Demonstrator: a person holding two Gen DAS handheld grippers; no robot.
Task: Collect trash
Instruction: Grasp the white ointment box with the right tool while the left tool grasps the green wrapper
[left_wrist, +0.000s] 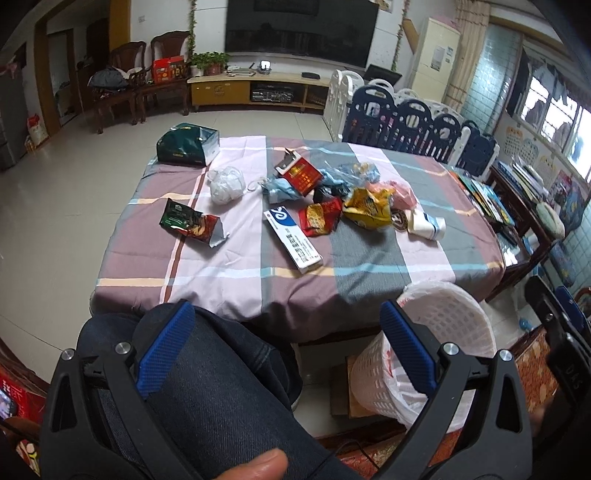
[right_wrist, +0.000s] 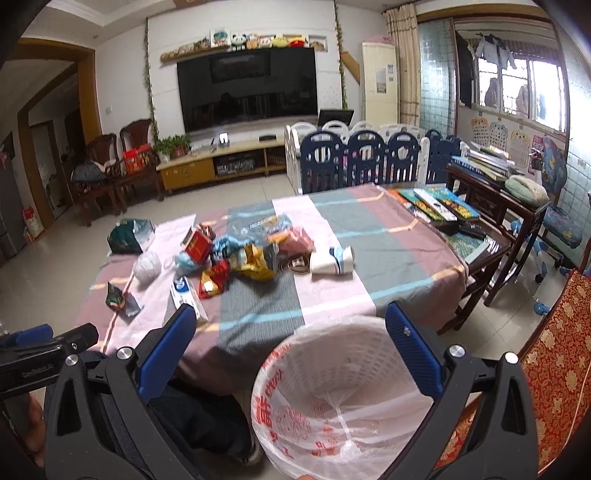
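A: So, nothing is picked up yet, I'd say. The left tongs (left_wrist: 288, 325) hang spread wide and empty above a knee in dark jeans (left_wrist: 207, 387), short of the tabletop (left_wrist: 229, 273).

B: And the trash?

A: All on the cloth, left to right: a green box (left_wrist: 186, 144) at the far corner, a green snack bag (left_wrist: 192, 223) alone near the left edge, a white wad (left_wrist: 226, 184), a flat white-and-blue box (left_wrist: 293, 238), then the heap around a red carton (left_wrist: 301, 177) and a yellow wrapper (left_wrist: 369, 206), ending with a paper cup (left_wrist: 424, 223).

B: What does the next move call for?

A: Probably a reach forward and up over the near edge; the flat box and the snack bag lie nearest and stand apart from the heap, so they look easiest.

B: Room?

A: Bare cloth in front of the litter. The bin (right_wrist: 343, 398), lined with a plastic bag and seemingly empty, stands on the floor just beside the near right corner. The right tongs (right_wrist: 290, 332) gape empty right over it, so drops there look unobstructed. A dark side table (right_wrist: 491, 236) crowds the far right.
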